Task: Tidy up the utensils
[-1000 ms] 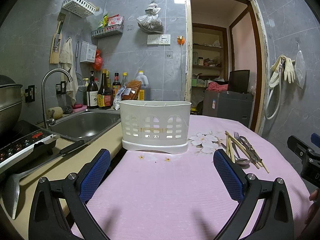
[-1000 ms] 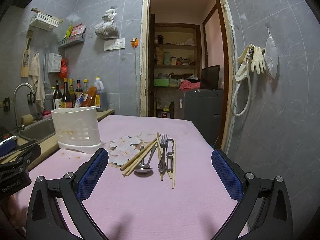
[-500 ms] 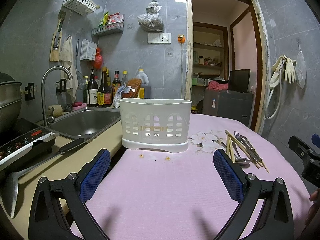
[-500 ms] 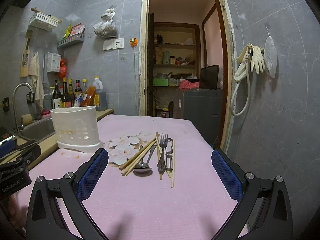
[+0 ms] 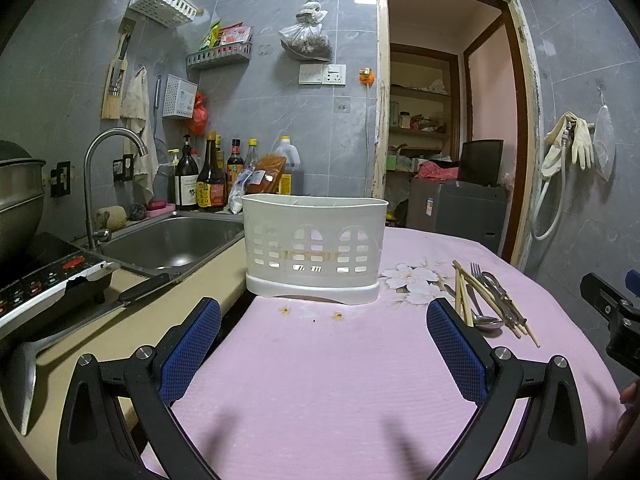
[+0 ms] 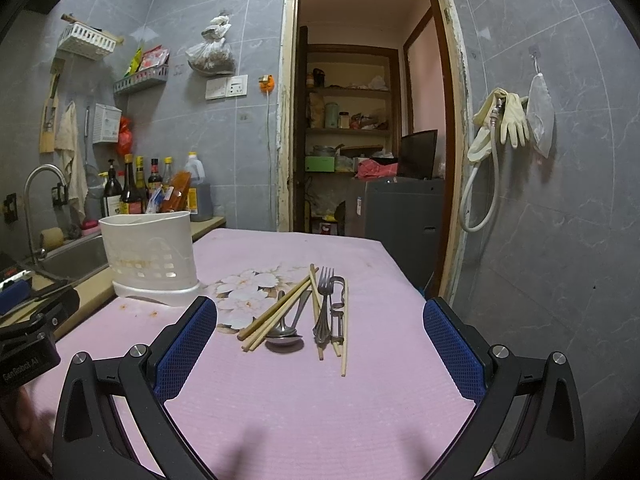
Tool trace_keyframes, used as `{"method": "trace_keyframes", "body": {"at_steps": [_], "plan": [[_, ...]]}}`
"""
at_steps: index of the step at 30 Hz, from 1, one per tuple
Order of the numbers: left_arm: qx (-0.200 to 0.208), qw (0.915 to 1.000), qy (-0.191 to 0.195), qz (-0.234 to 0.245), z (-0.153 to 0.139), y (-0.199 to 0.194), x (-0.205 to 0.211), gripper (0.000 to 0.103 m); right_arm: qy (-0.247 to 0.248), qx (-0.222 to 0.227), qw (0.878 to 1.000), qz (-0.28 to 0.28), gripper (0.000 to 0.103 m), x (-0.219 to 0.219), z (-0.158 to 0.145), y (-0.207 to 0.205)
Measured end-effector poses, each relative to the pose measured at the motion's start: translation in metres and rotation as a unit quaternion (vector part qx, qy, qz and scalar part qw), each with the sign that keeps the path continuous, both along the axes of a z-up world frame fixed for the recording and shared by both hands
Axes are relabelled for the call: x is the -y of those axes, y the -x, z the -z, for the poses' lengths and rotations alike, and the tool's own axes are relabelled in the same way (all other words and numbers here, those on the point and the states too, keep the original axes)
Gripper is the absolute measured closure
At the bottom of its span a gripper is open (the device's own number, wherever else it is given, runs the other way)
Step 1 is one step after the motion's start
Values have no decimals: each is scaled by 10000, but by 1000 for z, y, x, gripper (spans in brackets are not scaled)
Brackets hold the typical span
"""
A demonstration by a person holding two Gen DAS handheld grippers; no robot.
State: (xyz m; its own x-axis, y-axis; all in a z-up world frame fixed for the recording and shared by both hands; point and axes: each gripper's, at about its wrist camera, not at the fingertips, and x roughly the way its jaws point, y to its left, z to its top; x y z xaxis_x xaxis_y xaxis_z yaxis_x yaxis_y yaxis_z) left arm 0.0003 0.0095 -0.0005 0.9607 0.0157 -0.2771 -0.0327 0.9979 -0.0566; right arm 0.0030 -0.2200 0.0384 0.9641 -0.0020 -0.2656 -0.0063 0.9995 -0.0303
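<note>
On the pink tablecloth: nothing sorted yet.
Left gripper, spread wide and empty, faces the white caddy; right of the caddy lie loose utensils, which the right gripper, equally wide and empty, faces, likely to pick first.

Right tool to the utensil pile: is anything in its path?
Nothing visible. The right tool is open, with only bare pink tablecloth between it and the pile of chopsticks, spoon and fork. The white utensil holder stands off to the left.

White caddy stands beside loose utensils.
</note>
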Motion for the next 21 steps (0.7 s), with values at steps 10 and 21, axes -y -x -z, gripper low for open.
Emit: {"method": "trace_keyframes", "body": {"at_steps": [10, 21], "plan": [[-1, 10000, -8, 1, 0, 0, 0, 2, -30, -1, 10000, 42, 0, 2, -2, 1], [164, 9999, -8, 4, -12, -3, 4, 2, 53, 82, 9999, 24, 0, 3, -10, -3]]}}
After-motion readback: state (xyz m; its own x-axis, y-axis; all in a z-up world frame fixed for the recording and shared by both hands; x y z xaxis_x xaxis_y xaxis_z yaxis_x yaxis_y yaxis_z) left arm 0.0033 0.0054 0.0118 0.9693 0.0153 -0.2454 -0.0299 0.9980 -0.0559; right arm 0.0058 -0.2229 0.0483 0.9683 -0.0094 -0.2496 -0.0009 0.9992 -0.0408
